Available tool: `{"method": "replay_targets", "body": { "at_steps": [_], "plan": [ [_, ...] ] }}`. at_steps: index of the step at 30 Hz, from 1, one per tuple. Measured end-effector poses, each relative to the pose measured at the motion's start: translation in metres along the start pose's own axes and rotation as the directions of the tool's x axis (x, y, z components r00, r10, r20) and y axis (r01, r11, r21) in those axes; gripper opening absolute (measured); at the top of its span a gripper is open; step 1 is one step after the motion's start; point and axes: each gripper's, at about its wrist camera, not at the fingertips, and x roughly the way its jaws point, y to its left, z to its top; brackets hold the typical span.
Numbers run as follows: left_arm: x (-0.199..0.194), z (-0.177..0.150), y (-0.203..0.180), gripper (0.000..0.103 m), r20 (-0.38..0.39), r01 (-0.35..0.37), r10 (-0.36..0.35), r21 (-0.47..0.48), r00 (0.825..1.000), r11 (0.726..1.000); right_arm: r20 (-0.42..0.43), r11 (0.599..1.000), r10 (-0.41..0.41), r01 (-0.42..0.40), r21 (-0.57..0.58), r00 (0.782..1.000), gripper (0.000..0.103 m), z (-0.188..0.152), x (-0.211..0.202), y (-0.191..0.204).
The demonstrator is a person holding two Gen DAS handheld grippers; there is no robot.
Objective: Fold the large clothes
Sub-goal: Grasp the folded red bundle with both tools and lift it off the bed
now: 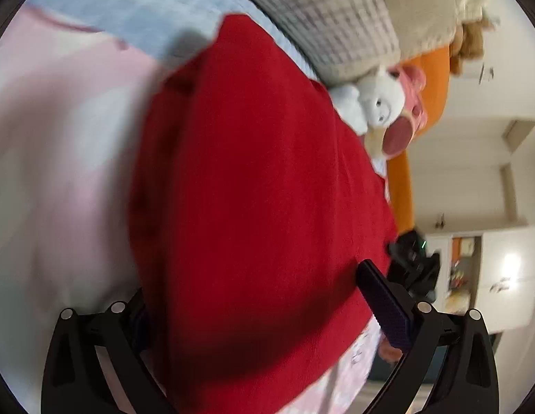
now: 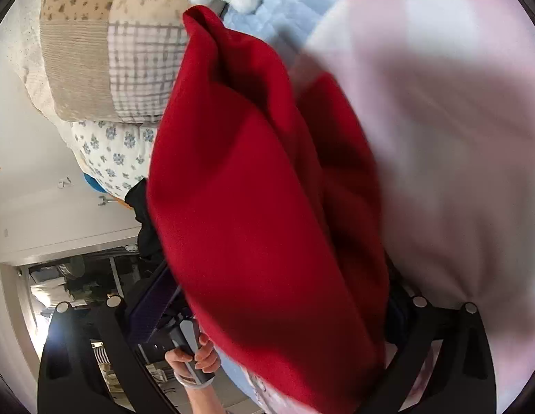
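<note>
Both the left gripper (image 1: 267,314) and right gripper (image 2: 267,314) are clenching the soft, thick red knit garment (image 1: 253,179), hanging limp over the pink bedspread (image 1: 60,138); grip its edges.

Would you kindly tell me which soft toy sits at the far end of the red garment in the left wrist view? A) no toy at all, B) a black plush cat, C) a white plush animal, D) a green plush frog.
C: a white plush animal lies just past the far edge of the red garment, below the patchwork pillow.
</note>
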Motion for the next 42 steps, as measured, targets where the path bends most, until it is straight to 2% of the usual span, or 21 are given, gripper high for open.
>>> {"method": "replay_targets", "body": {
  "at_steps": [2,5,7,8,9,10,12,13,16,19,23,26,28,30,32,35,39,42],
  "plan": [
    [0.005,0.003,-0.005,0.1,-0.015,-0.018,0.018,0.025,1.0,1.0,-0.004,0.999,-0.022,0.022,-0.027,1.0,0.099,0.006,0.007,0.008],
    [0.005,0.0,-0.007,0.1,0.017,-0.035,0.034,0.027,0.999,0.999,-0.012,0.989,-0.093,0.091,-0.116,0.996,0.097,0.001,0.015,0.02],
    [0.007,-0.003,-0.012,0.1,0.024,-0.057,0.056,0.045,0.998,0.997,-0.001,0.979,-0.121,0.12,-0.165,0.993,0.079,-0.005,0.016,0.025],
    [0.009,-0.003,-0.015,0.098,0.024,-0.065,0.064,0.047,0.998,0.997,0.008,0.98,-0.116,0.116,-0.164,0.993,0.074,-0.008,0.014,0.025],
    [0.01,-0.003,-0.016,0.093,0.02,-0.066,0.065,0.045,0.998,0.997,0.018,0.982,-0.097,0.099,-0.159,0.995,0.065,-0.01,0.011,0.023],
    [0.011,-0.002,-0.019,0.09,0.013,-0.062,0.062,0.047,0.998,0.997,0.038,0.983,-0.087,0.092,-0.157,0.996,0.061,-0.014,0.007,0.023],
    [0.012,-0.003,-0.031,0.066,0.014,-0.047,0.046,0.077,0.999,0.996,0.072,0.979,-0.096,0.107,-0.175,0.993,0.052,-0.022,0.003,0.028],
    [0.011,-0.007,-0.039,0.064,0.023,-0.048,0.046,0.092,0.999,0.995,0.078,0.978,-0.087,0.1,-0.184,0.993,0.048,-0.024,0.002,0.033],
    [0.008,-0.022,-0.073,0.056,0.021,-0.088,0.086,0.167,0.996,0.982,0.08,0.968,-0.068,0.085,-0.236,0.994,0.045,-0.036,-0.01,0.049],
    [-0.003,-0.039,-0.108,0.055,0.014,-0.06,0.058,0.195,0.998,0.979,0.087,0.96,-0.037,0.06,-0.275,0.995,0.045,-0.052,-0.039,0.063],
    [-0.011,-0.073,-0.174,0.055,0.016,-0.007,0.003,0.291,1.0,0.957,0.126,0.952,0.02,0.019,-0.307,0.992,0.045,-0.077,-0.108,0.074],
    [-0.007,-0.112,-0.233,0.055,-0.016,0.067,-0.066,0.365,0.998,0.929,0.183,0.937,0.048,0.019,-0.349,0.982,0.045,-0.109,-0.185,0.077],
    [0.006,-0.145,-0.281,0.055,-0.063,0.126,-0.11,0.429,0.992,0.895,0.236,0.929,0.065,0.028,-0.368,0.97,0.045,-0.134,-0.247,0.074],
    [0.026,-0.178,-0.329,0.055,-0.115,0.169,-0.129,0.502,0.985,0.848,0.292,0.926,0.077,0.04,-0.374,0.953,0.045,-0.161,-0.307,0.061],
    [0.059,-0.218,-0.372,0.056,-0.186,0.224,-0.145,0.542,0.972,0.81,0.364,0.932,0.082,0.058,-0.357,0.928,0.045,-0.196,-0.374,0.034],
    [0.109,-0.274,-0.41,0.056,-0.269,0.276,-0.138,0.588,0.953,0.76,0.449,0.946,0.063,0.091,-0.312,0.891,0.045,-0.243,-0.448,-0.015],
    [0.188,-0.348,-0.425,0.056,-0.38,0.344,-0.125,0.589,0.917,0.731,0.539,0.965,0.017,0.127,-0.229,0.842,0.045,-0.3,-0.514,-0.095],
    [0.236,-0.389,-0.417,0.056,-0.415,0.34,-0.078,0.609,0.907,0.717,0.577,0.98,-0.003,0.118,-0.161,0.816,0.046,-0.335,-0.534,-0.172]
  ]
}}
